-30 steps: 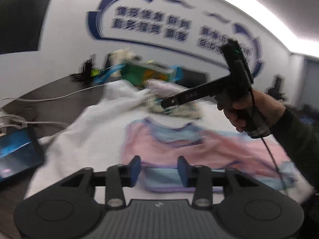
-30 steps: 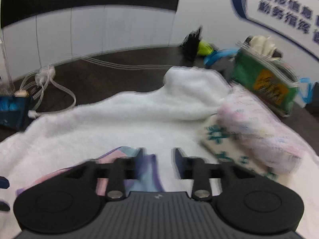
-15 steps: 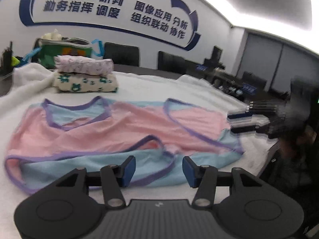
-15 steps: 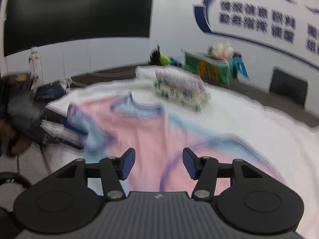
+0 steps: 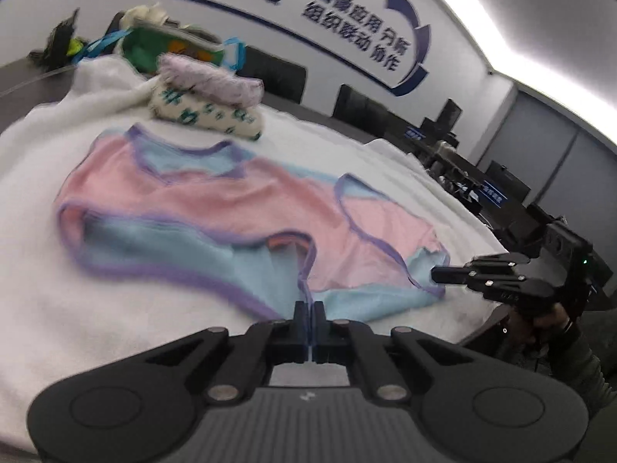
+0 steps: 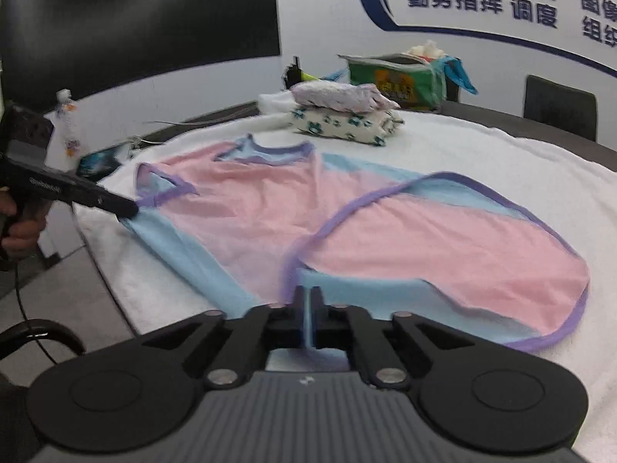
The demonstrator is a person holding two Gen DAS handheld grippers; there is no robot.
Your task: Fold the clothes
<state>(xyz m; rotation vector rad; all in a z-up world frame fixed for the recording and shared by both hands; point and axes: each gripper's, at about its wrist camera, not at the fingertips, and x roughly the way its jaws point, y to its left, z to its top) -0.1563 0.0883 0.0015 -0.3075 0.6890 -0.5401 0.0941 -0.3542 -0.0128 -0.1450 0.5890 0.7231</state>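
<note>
Behind the left tool [image 5: 311, 314], the garment's [image 6: 270, 208] pinched hem is hidden; both tools, left and right [image 6: 307, 301], are clenched on its light-blue edge.

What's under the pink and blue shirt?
A fluffy white towel lies under the pink and blue shirt and sticks out all around it. A dark table peeks out past the towel's far edge. Whatever is directly beneath the shirt stays covered.
</note>
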